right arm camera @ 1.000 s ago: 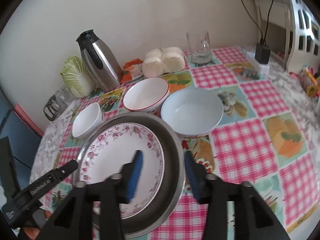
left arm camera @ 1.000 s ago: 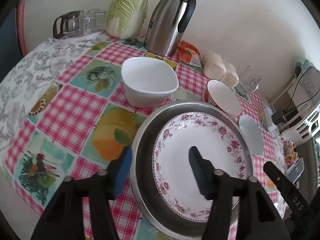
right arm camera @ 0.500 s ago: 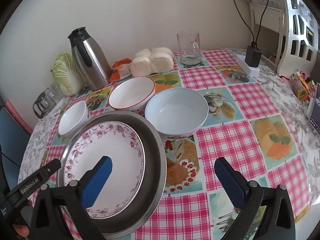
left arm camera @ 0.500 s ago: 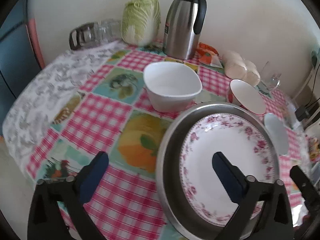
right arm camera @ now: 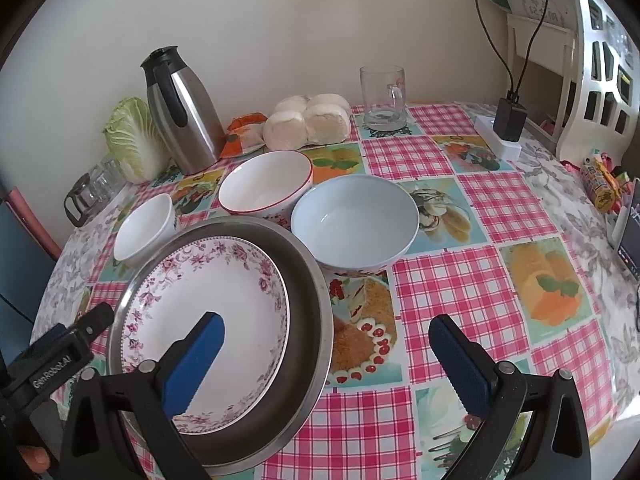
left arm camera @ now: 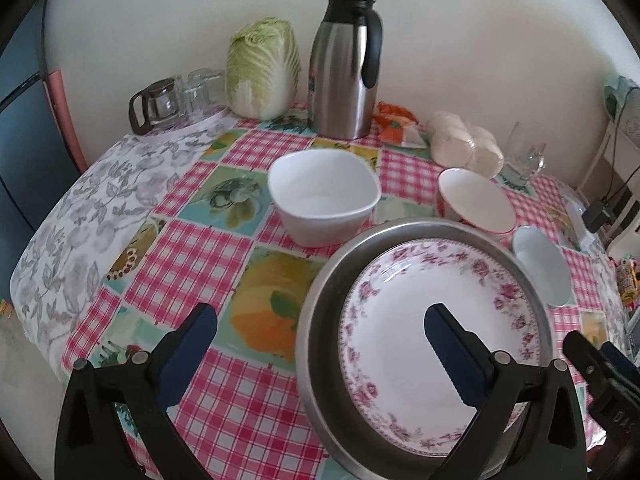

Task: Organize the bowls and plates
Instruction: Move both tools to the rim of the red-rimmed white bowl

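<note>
A floral-rimmed white plate [left arm camera: 420, 324] [right arm camera: 212, 300] lies inside a wide steel pan [left arm camera: 320, 320] [right arm camera: 308, 320] on the checked tablecloth. Behind it stand a small white bowl [left arm camera: 324, 196] [right arm camera: 146, 228], a red-rimmed white bowl [left arm camera: 476, 200] [right arm camera: 266, 186] and a pale blue bowl [left arm camera: 542, 266] [right arm camera: 356, 220]. My left gripper [left arm camera: 320, 344] is open and empty, straddling the pan's left rim from above. My right gripper [right arm camera: 326, 356] is open and empty, straddling the pan's right rim.
At the back stand a steel thermos jug [left arm camera: 346, 68] [right arm camera: 180, 108], a cabbage [left arm camera: 262, 68], a glass pot with glasses [left arm camera: 172, 100], steamed buns [right arm camera: 308, 122], an orange packet [left arm camera: 396, 124] and a glass mug [right arm camera: 382, 98]. A power strip with charger [right arm camera: 506, 128] lies at right.
Both grippers have opened wide from a narrow gap on the pan's rims and drawn back and up. The pan with the plate rests on the table.
</note>
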`<state>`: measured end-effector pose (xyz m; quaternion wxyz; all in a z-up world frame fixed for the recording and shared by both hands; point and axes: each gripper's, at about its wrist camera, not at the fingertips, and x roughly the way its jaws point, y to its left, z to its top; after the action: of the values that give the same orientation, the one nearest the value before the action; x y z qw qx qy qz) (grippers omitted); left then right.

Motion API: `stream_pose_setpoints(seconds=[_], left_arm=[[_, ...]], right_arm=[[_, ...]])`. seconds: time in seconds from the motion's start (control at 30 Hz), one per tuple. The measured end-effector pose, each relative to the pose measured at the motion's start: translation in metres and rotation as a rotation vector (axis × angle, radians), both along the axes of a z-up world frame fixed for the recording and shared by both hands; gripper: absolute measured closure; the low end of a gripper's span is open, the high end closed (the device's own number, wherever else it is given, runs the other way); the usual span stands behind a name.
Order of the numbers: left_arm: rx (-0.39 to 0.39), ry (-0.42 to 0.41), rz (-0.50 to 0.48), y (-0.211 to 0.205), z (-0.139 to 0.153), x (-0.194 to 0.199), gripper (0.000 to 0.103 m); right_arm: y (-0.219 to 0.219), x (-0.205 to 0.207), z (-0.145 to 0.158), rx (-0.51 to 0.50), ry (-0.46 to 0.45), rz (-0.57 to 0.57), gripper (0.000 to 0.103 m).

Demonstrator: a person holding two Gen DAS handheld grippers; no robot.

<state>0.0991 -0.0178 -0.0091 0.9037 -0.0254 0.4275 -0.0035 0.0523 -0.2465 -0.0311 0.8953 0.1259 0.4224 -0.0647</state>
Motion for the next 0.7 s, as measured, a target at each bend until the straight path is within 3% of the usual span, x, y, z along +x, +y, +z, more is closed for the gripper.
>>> stream_pose_setpoints(seconds=[0.37, 0.7], left_arm=[[-0.025, -0.023, -0.043, -0.011, 0.005, 0.000, 0.000], [-0.020, 0.000, -0.017, -0.009, 0.015, 0.029, 0.000]], right_arm=[[-0.003, -0.003, -0.005, -0.003, 0.008, -0.006, 0.000], [-0.024, 0.007, 0.000, 0.015, 0.012, -0.060, 0.000]])
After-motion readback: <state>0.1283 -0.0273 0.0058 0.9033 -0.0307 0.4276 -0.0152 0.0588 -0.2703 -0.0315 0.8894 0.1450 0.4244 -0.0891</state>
